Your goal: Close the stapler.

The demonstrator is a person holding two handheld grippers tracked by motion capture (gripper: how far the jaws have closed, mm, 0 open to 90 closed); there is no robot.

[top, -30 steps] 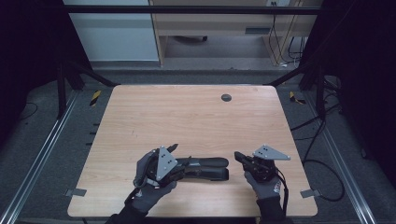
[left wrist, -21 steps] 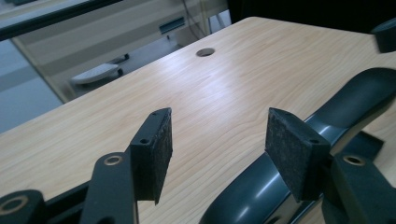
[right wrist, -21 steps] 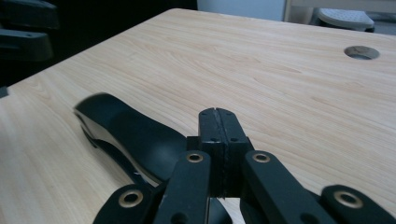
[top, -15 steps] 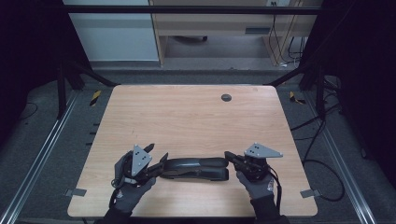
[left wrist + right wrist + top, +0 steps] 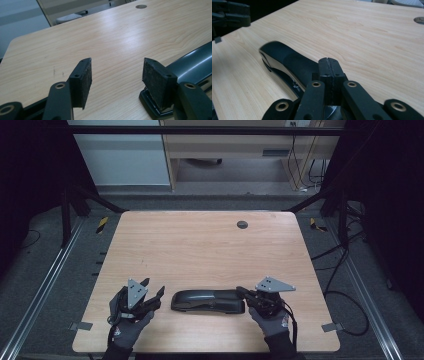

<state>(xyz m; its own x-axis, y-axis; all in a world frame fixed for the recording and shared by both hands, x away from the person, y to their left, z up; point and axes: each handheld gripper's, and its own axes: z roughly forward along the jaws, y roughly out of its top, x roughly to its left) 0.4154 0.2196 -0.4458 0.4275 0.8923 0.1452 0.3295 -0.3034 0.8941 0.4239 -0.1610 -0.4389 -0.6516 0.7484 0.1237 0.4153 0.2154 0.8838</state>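
My right fingers (image 5: pixel 242 291) are closed together, with nothing between them, and they rest at the right end of the black stapler (image 5: pixel 207 300). My left fingers (image 5: pixel 152 290) are open and empty, just left of the stapler and apart from it. The stapler lies flat on the wooden surface (image 5: pixel 200 245), near its near edge, between both my hands.

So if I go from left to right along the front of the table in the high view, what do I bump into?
Left gripper → black stapler → right gripper.
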